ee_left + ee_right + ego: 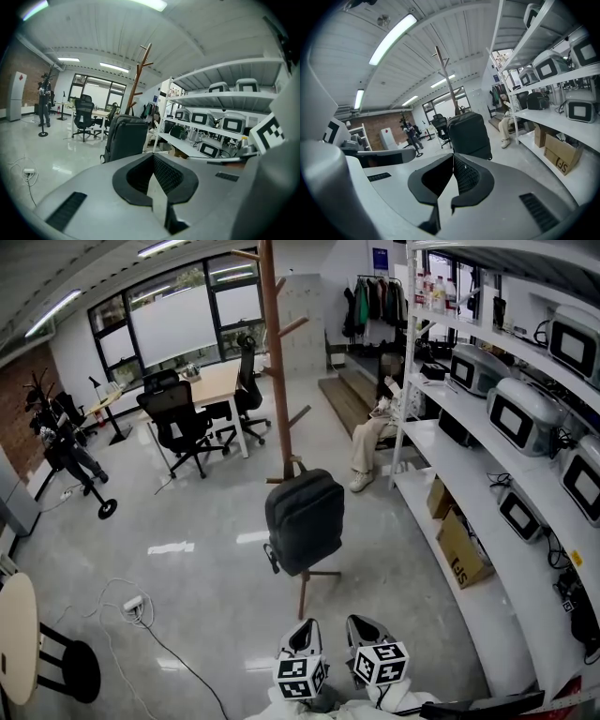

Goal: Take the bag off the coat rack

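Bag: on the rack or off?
On. The bag hangs upright from a low peg on the rack, clear of the floor.

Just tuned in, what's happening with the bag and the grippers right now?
A person holds two grippers low in front of a dark grey fabric backpack that hangs on a tall wooden coat rack. The left gripper and the right gripper both have their jaws together, empty, and neither touches the backpack. It is not yet off the rack.
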The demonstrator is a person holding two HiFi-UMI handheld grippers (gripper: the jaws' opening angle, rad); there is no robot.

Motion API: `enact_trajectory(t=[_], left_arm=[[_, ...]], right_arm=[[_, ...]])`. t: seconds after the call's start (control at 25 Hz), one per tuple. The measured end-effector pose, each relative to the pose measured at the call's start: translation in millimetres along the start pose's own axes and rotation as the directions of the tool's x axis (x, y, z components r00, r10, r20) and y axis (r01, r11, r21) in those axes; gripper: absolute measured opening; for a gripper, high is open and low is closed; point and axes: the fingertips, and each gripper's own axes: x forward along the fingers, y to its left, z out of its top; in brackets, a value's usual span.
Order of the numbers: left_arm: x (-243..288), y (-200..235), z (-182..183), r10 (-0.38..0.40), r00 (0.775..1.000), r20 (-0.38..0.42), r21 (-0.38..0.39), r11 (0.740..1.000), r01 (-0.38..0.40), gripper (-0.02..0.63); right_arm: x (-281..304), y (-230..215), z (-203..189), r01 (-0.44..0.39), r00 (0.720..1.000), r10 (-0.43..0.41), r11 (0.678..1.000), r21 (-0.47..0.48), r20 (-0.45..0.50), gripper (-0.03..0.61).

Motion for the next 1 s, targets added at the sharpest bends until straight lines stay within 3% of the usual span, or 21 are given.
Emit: enact_trajectory(t=[1.0], left_arm=[[97.4,51.8,56.0,-0.032,0.999,0.032,0.009,0.999,0.032,0.003]], right_arm=[[103.6,-20.3,55.0,0.026,0.999,-0.026,0.999,-0.018,0.024,0.012]])
